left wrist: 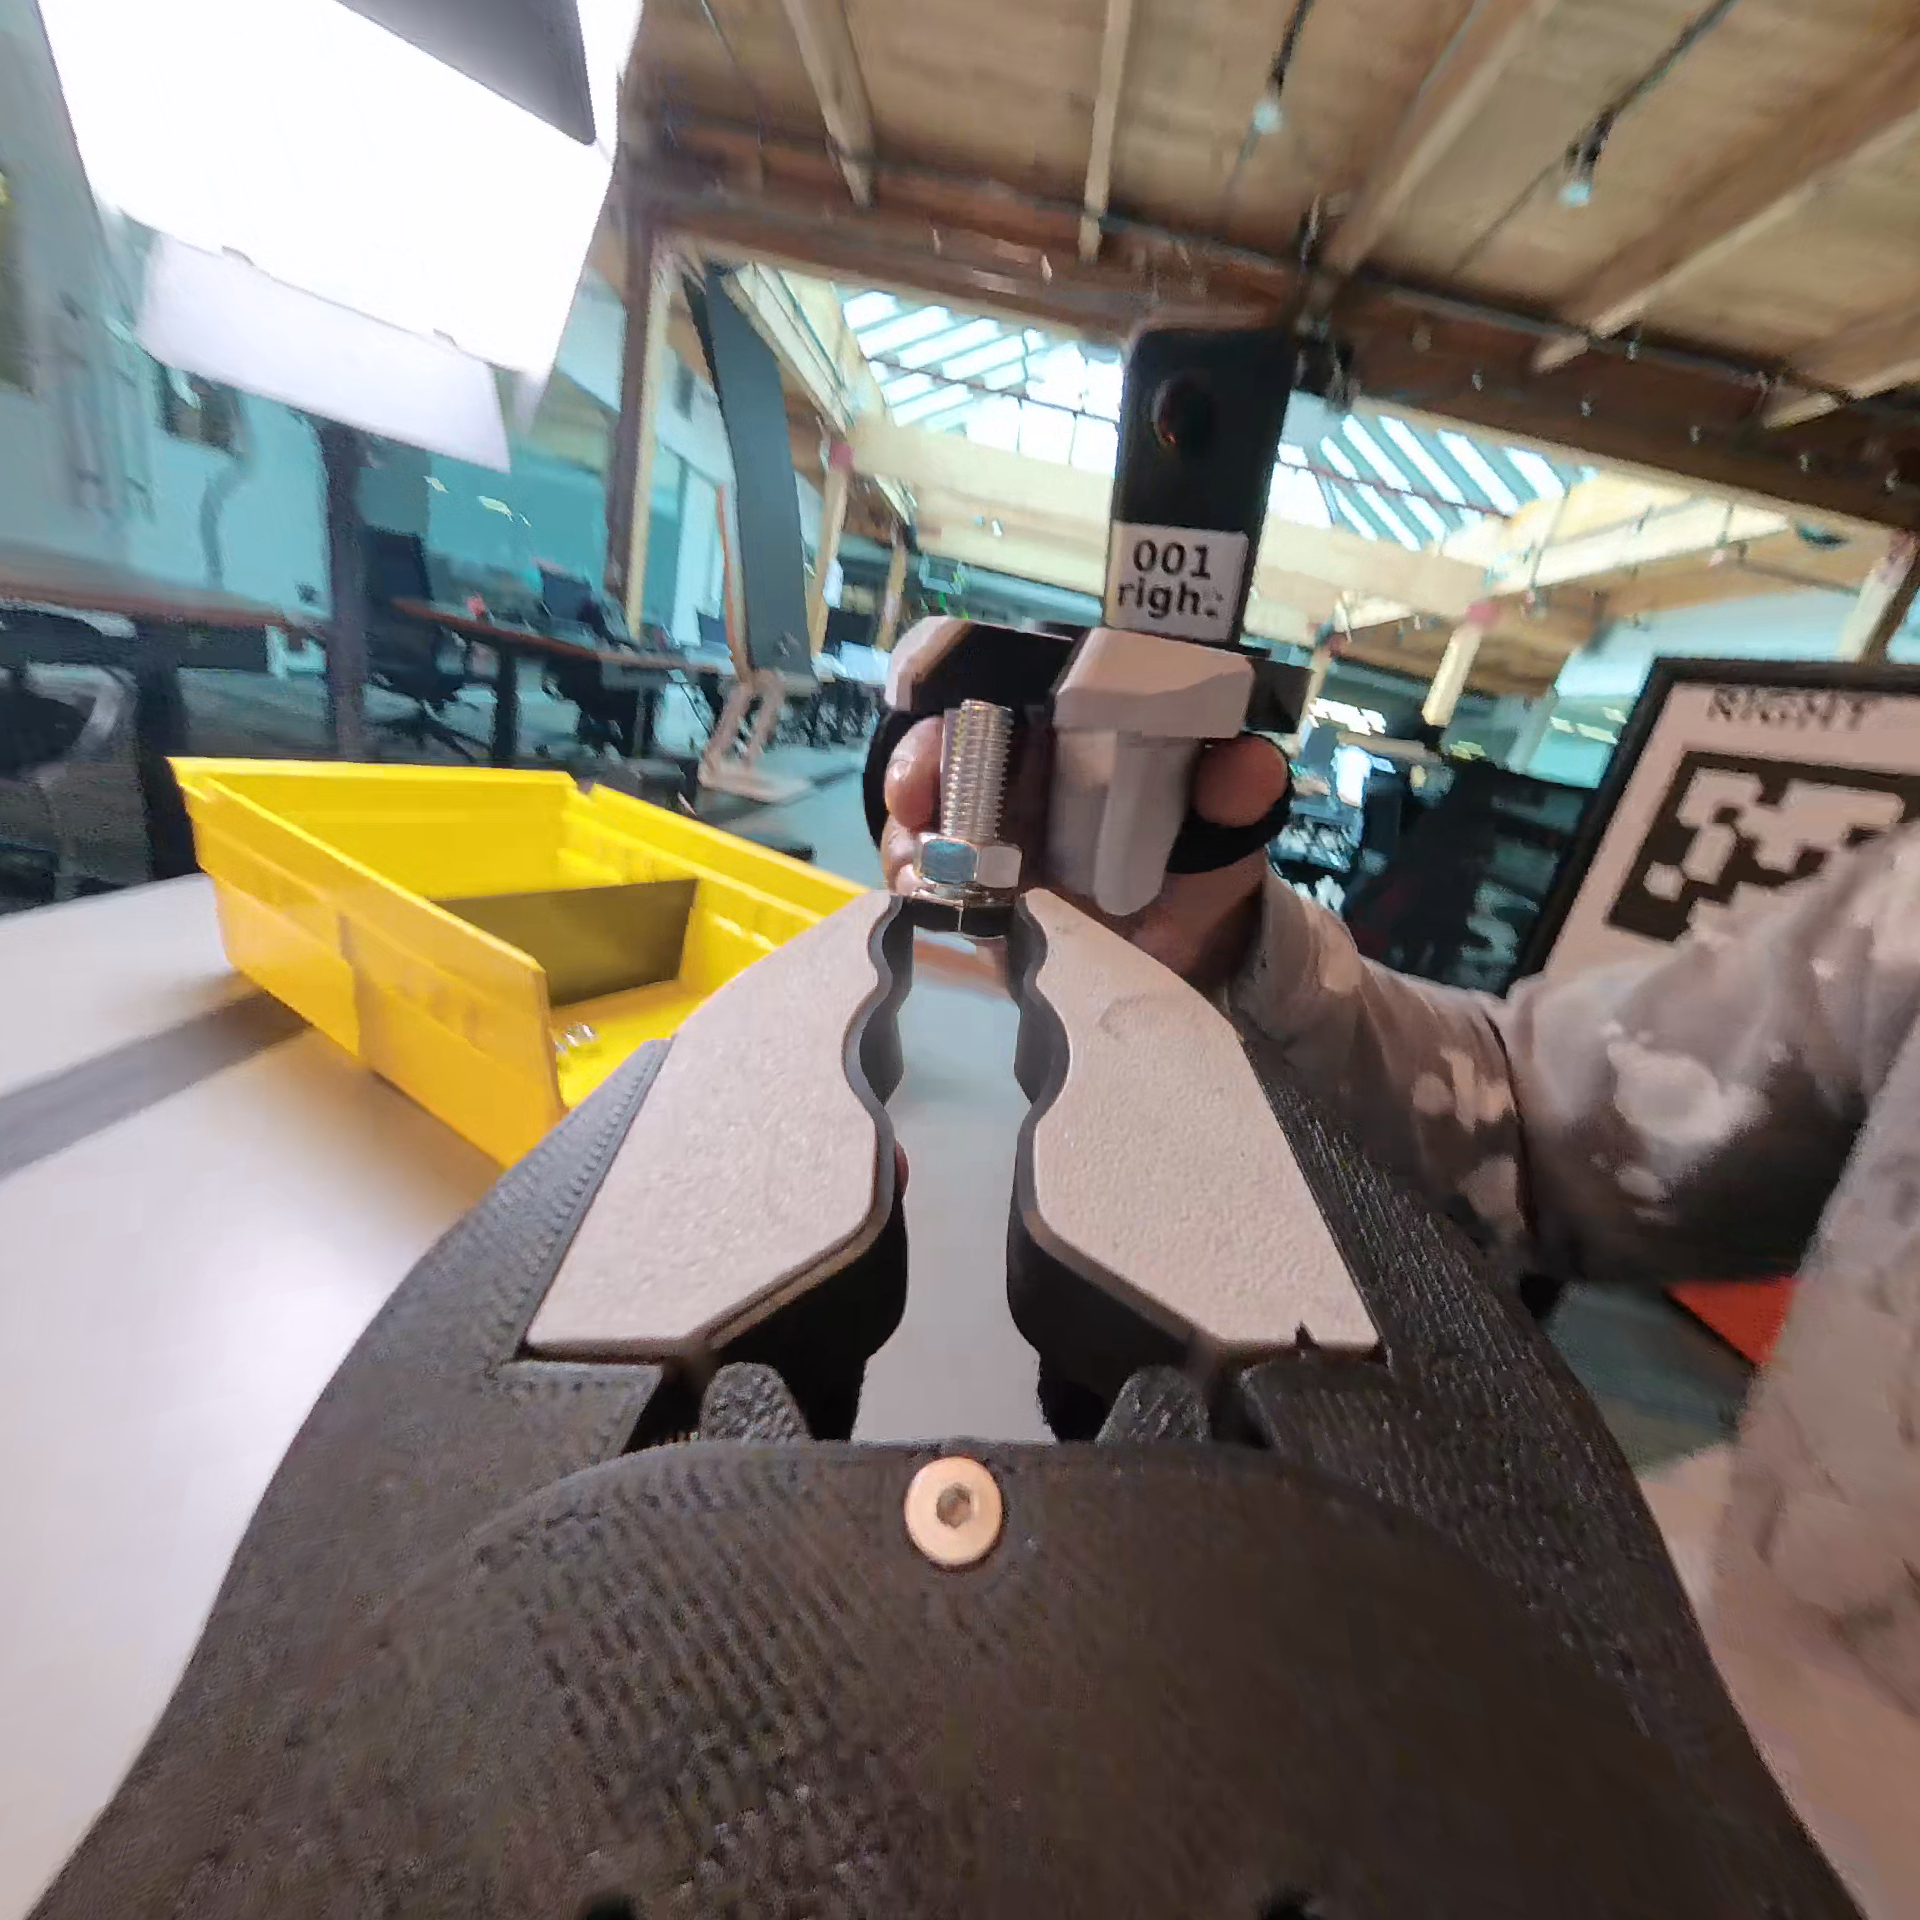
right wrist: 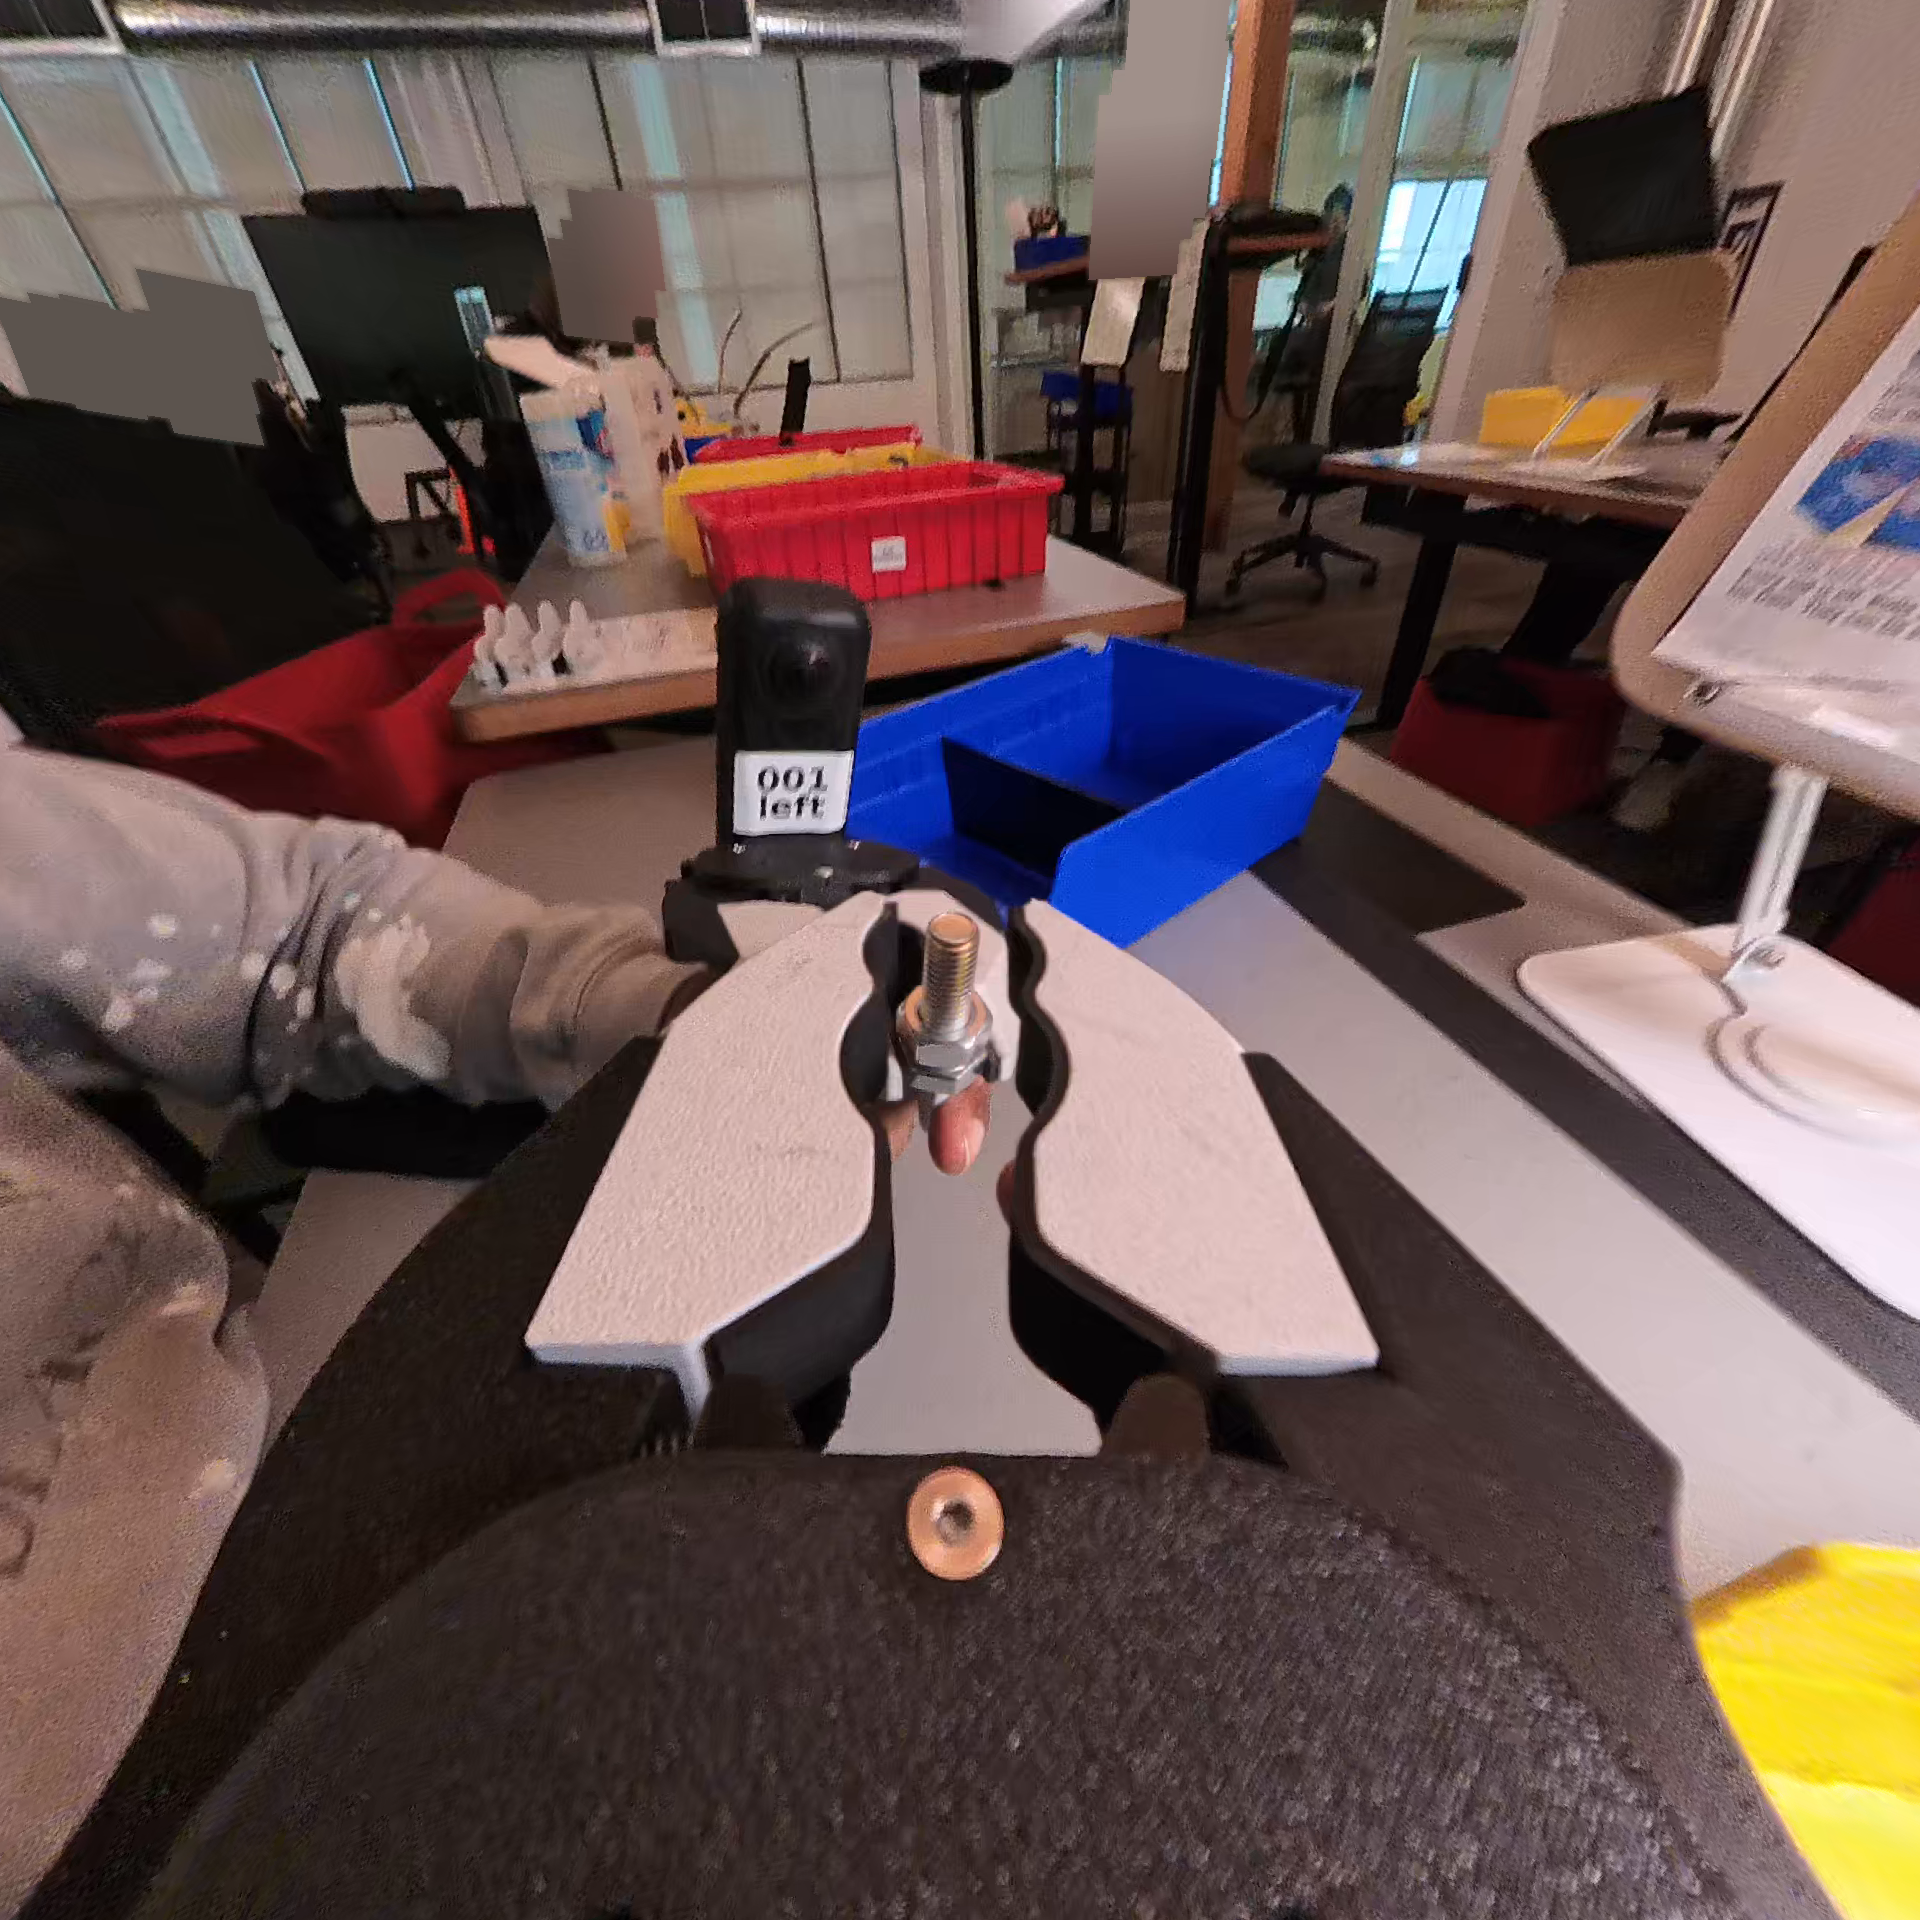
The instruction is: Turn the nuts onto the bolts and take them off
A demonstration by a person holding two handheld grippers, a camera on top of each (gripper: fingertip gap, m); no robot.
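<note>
A silver bolt (left wrist: 975,769) stands upright with a hex nut (left wrist: 966,860) screwed down close to its head. My left gripper (left wrist: 961,920) is shut on the bolt's head and holds it above the grey table. In the right wrist view the bolt (right wrist: 951,961) and nut (right wrist: 940,1055) sit in the gap between my right gripper's (right wrist: 954,925) fingers. Those fingers stand apart on either side of the nut, with space showing. The right gripper (left wrist: 1023,748) also shows behind the bolt in the left wrist view, held by a hand.
A yellow bin (left wrist: 416,883) lies on the table to the left, with small loose nuts (left wrist: 577,1039) beside it. A blue bin (right wrist: 1122,790) sits farther along the table. A white stand with a board (right wrist: 1714,997) is at the right. A marker board (left wrist: 1766,821) stands behind the sleeve. Less than 4 cm separates the two grippers' tips.
</note>
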